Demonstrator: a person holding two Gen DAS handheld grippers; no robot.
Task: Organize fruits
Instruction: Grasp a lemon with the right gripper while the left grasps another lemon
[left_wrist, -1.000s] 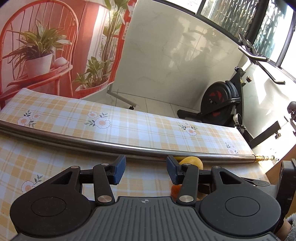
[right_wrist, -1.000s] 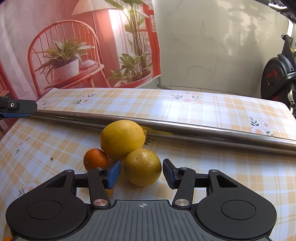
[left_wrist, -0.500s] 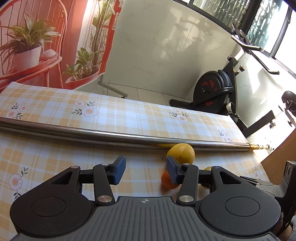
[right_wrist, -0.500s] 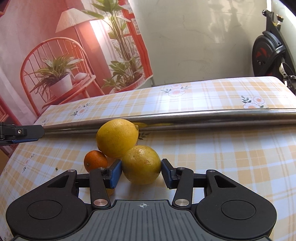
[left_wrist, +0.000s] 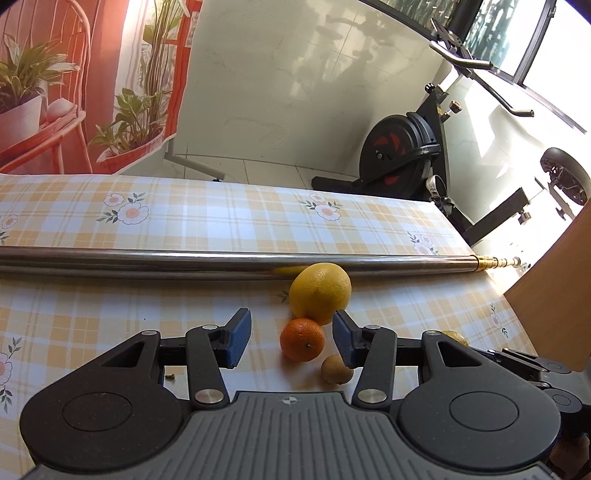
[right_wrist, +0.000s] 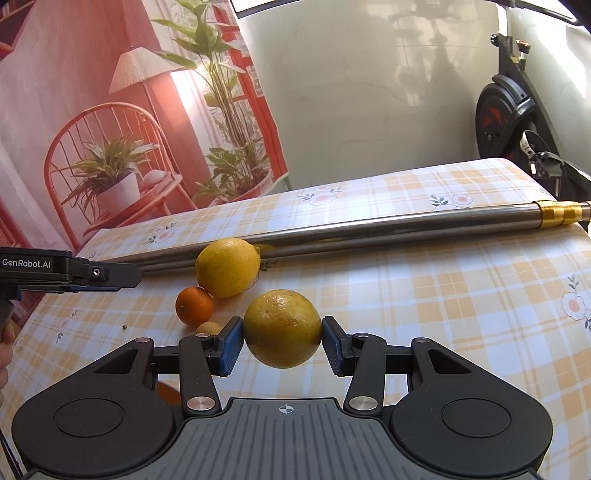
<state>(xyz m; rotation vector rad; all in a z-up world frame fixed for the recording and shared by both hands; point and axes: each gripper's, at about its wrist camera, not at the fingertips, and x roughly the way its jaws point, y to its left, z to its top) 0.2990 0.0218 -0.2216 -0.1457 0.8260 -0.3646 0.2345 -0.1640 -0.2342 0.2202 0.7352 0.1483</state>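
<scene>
Fruit is what matters here, and most of it sits unsorted on the checked surface (right_wrist: 461, 295). Far left in the right wrist view, the left tongs (right_wrist: 107, 275) reach in side-on; their own camera shows the blue pads (left_wrist: 236, 338) standing moderately apart with nothing pressed between them, poised above the small orange (left_wrist: 302, 339). Beside that orange lies a little brownish fruit (left_wrist: 335, 369), just by the right pad. Behind them, the big yellow citrus (right_wrist: 228, 266) rests against the metal pole (right_wrist: 369, 230) that runs across the surface, touching or nearly touching the orange.

Moving right: the right tongs (right_wrist: 282, 338) are clamped on a rough-skinned yellow-green citrus (right_wrist: 282, 328), both pads pressing its sides. It looks lifted clear of the cloth, though I cannot be sure from this angle.

Progress, as I judge it: early. One fruit is in hand, three wait in a loose cluster, and no bowl, tray or sorted row shows anywhere. Where the carried fruit belongs is not visible. The open stretch of cloth to the right looks like the likeliest landing spot.
</scene>
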